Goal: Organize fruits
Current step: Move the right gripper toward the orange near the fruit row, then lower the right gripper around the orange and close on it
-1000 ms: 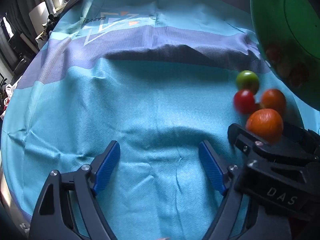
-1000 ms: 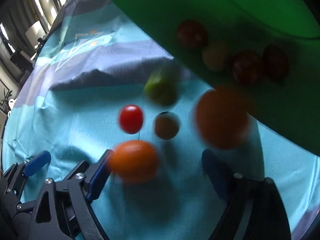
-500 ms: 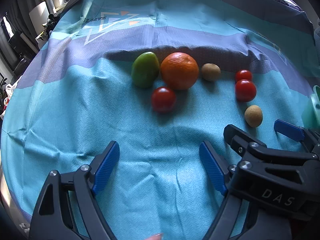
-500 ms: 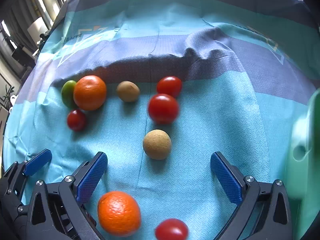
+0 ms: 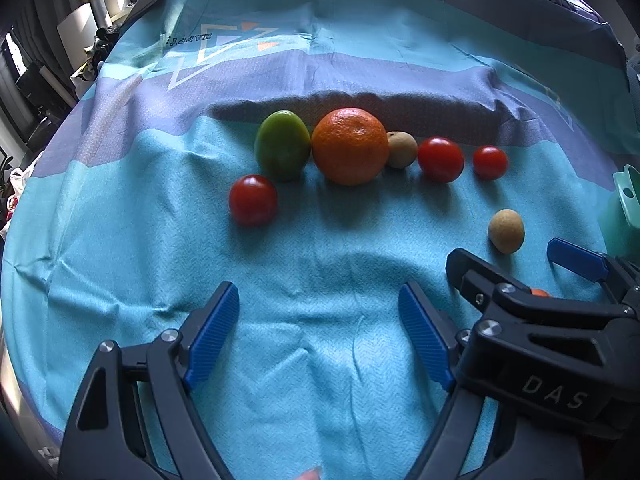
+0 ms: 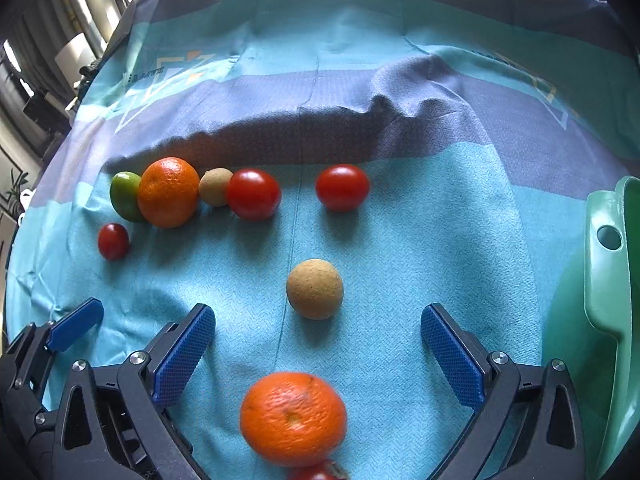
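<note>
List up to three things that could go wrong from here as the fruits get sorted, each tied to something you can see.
1. The round fruits lie loose on the wrinkled tablecloth; the near orange could roll if nudged.
2. The green fruit, far orange and small tan fruit crowd together, so the tongs may knock neighbours.
3. The tomatoes look soft; squeezing might bruise them.

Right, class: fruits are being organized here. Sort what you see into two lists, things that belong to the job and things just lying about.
Belongs to the job:
far orange
near orange
green fruit
three red tomatoes
two tan round fruits
green container
left gripper and right gripper, both open

Just lying about:
blue patterned cloth
</note>
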`<state>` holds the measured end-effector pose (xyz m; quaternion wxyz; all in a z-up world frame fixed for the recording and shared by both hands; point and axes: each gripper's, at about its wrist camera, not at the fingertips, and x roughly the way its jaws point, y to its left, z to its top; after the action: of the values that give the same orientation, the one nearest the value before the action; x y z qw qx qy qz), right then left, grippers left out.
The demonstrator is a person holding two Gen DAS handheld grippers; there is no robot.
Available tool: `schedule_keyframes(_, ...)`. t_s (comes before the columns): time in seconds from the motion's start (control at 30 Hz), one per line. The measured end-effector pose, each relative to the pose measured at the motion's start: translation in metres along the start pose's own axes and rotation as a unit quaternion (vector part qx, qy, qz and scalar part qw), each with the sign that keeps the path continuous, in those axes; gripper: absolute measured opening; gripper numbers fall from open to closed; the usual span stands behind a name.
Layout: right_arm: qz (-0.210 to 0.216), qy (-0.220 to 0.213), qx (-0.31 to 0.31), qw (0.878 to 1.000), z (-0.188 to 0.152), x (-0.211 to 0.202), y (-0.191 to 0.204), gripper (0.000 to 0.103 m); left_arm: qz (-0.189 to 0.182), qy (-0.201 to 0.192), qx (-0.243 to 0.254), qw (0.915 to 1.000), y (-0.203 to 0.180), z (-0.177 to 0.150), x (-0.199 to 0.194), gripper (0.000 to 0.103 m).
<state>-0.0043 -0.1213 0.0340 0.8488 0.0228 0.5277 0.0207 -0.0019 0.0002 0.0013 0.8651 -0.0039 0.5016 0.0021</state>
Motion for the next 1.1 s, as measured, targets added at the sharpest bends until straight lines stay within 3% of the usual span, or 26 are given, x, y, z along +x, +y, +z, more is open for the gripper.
schedule_keyframes(0.27, -0.02, 0.007, -0.001, 1.0, 0.002, 0.003, 0.007, 0.103, 0.002, -0.001, -0.001, 1.0, -0.002, -0.001, -0.002, 0.083)
schedule_keyframes(0.43, 0.01, -0.011, 0.012, 1.0, -0.003, -0.003, -0.002, 0.101, -0.003, 0.0, -0.015, 0.9999, 0.001, -0.003, -0.004, 0.074)
schedule_keyframes(0.47, 0.011, -0.02, 0.013, 1.0, -0.005, -0.006, -0.005, 0.095, -0.006, 0.001, -0.018, 0.9998, 0.002, -0.003, -0.005, 0.073)
schedule_keyframes(0.5, 0.009, -0.031, 0.009, 0.999, -0.007, -0.009, -0.006, 0.081, -0.008, 0.001, -0.019, 0.9998, 0.003, -0.003, -0.006, 0.072)
schedule_keyframes(0.57, 0.041, -0.035, 0.013, 0.998, -0.01, -0.013, -0.012, 0.062, -0.017, -0.003, -0.022, 0.9996, 0.003, -0.004, -0.01, 0.07)
schedule_keyframes(0.7, 0.076, -0.038, 0.058, 0.995, -0.013, -0.019, -0.024, 0.06, -0.053, -0.029, -0.029, 0.9978, 0.003, -0.004, -0.025, 0.069)
schedule_keyframes(0.87, 0.056, -0.088, 0.03, 0.994, -0.015, -0.044, -0.012, 0.055, -0.072, -0.045, -0.035, 0.9958, -0.002, -0.004, -0.037, 0.069)
schedule_keyframes(1.1, 0.092, -0.129, 0.045, 0.986, -0.016, -0.072, -0.021, 0.054, -0.106, -0.066, -0.037, 0.9915, -0.004, -0.002, -0.051, 0.069)
